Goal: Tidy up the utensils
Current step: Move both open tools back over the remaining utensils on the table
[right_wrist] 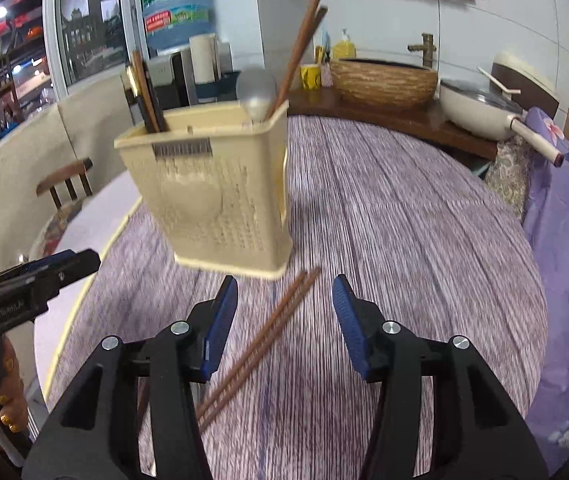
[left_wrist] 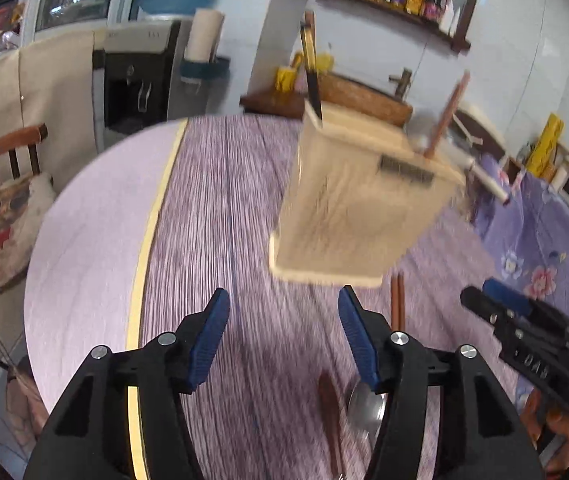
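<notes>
Both hand-held grippers, left (left_wrist: 284,336) and right (right_wrist: 285,324), gape empty; one holder (right_wrist: 212,192), two loose chopsticks (right_wrist: 260,344).

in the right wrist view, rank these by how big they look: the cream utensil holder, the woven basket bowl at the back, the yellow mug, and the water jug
1. Utensil holder, largest, though it stands nearest the camera.
2. Woven basket bowl and water jug: too alike to rank, and the jug is cut off at the top.
3. Yellow mug, smallest.
</notes>
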The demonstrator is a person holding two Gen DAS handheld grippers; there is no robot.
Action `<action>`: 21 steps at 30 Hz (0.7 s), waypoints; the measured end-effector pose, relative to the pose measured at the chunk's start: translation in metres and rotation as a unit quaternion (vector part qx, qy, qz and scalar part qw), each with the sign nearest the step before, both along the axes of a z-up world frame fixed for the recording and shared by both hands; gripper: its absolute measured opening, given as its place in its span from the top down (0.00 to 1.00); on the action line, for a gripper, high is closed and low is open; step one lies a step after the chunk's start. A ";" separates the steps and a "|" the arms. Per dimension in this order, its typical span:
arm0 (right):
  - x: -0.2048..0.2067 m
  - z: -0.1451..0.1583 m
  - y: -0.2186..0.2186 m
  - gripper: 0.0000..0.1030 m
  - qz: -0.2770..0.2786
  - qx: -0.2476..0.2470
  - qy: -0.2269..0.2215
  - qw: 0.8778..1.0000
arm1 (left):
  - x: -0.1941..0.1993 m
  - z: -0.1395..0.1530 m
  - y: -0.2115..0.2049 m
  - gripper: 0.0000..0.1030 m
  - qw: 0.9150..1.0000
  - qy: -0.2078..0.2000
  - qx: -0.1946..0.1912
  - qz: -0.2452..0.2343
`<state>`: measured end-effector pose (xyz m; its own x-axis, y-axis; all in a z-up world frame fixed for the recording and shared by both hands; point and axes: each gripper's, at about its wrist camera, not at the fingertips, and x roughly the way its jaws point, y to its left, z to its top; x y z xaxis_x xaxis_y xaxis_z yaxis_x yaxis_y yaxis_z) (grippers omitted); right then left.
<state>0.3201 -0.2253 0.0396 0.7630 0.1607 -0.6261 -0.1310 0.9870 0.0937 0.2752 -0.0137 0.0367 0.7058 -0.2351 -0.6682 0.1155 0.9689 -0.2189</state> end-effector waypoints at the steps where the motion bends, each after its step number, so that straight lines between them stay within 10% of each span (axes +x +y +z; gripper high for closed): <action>1: -0.003 -0.007 0.001 0.51 -0.002 -0.006 0.007 1.000 | -0.005 -0.007 -0.002 0.48 1.000 0.010 0.005 -0.006; 21: 0.006 -0.071 0.022 0.52 -0.013 -0.020 0.115 0.993 | -0.042 -0.057 -0.030 0.58 0.993 0.079 0.049 -0.068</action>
